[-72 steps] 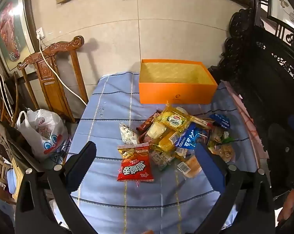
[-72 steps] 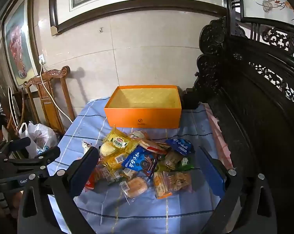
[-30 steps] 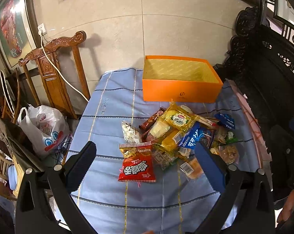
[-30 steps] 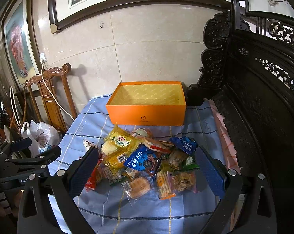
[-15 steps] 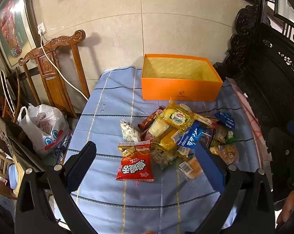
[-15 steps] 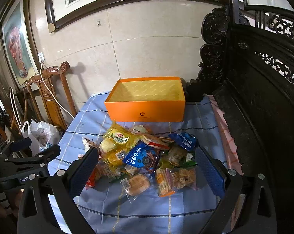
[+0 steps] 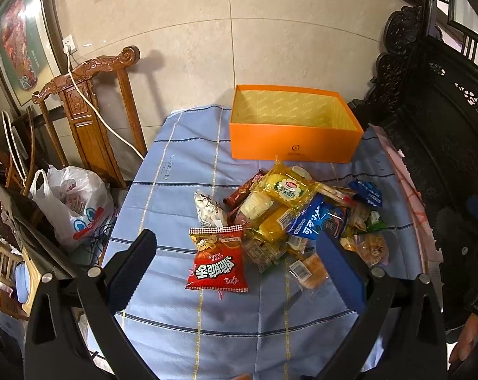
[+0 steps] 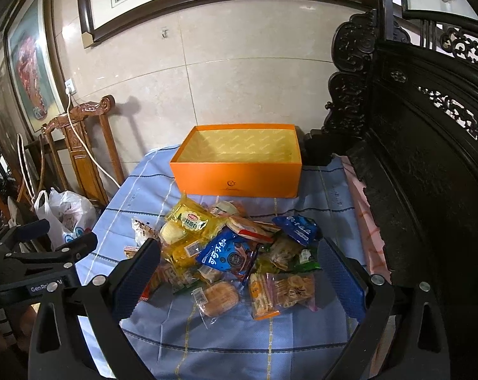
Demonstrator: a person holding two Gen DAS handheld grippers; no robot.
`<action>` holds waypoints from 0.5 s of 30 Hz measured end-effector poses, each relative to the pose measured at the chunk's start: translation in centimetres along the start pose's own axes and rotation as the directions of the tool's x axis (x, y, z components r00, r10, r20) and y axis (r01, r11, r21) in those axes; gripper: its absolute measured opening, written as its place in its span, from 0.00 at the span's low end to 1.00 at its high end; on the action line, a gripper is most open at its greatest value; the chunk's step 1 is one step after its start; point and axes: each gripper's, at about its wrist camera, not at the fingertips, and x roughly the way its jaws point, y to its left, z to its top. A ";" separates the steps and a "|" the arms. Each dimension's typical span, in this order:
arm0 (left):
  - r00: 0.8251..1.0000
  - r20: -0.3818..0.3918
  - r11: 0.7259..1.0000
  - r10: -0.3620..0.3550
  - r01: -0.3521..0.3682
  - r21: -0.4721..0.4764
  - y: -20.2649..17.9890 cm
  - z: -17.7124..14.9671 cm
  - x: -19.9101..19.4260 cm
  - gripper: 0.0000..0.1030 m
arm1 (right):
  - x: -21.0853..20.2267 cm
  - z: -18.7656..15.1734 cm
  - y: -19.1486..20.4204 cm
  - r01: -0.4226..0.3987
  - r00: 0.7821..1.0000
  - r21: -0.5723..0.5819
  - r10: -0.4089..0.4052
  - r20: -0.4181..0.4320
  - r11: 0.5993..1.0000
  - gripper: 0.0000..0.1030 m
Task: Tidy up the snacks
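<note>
Blue checked cloth-covered surface [image 7: 181, 171] against a tiled wall; mixed snack packets [image 8: 232, 253] heaped ahead of both wide-open, empty claws [image 7: 239, 269] [image 8: 239, 272], open orange cardboard box [image 8: 239, 171] beyond.

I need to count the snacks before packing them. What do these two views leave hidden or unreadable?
- Left wrist view: the orange box floor is hidden by its near wall.
- Both views: snack pile overlaps, so lower packets cannot be counted.
- Right wrist view: red chip bag is mostly behind the right gripper finger.
- Small print on wrappers is too small.
</note>
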 end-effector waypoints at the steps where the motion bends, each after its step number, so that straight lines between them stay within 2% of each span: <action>1: 1.000 -0.001 1.000 0.002 -0.002 0.000 -0.1 0.1 0.0 0.96 | 0.0 0.0 -0.1 -0.003 1.000 -0.001 0.003 -0.001 1.000 0.97; 15: 0.999 -0.025 0.999 0.031 -0.031 -0.027 -1.5 -0.1 0.1 0.96 | 0.4 0.0 -1.2 -0.036 0.999 -0.017 0.035 -0.015 0.999 0.97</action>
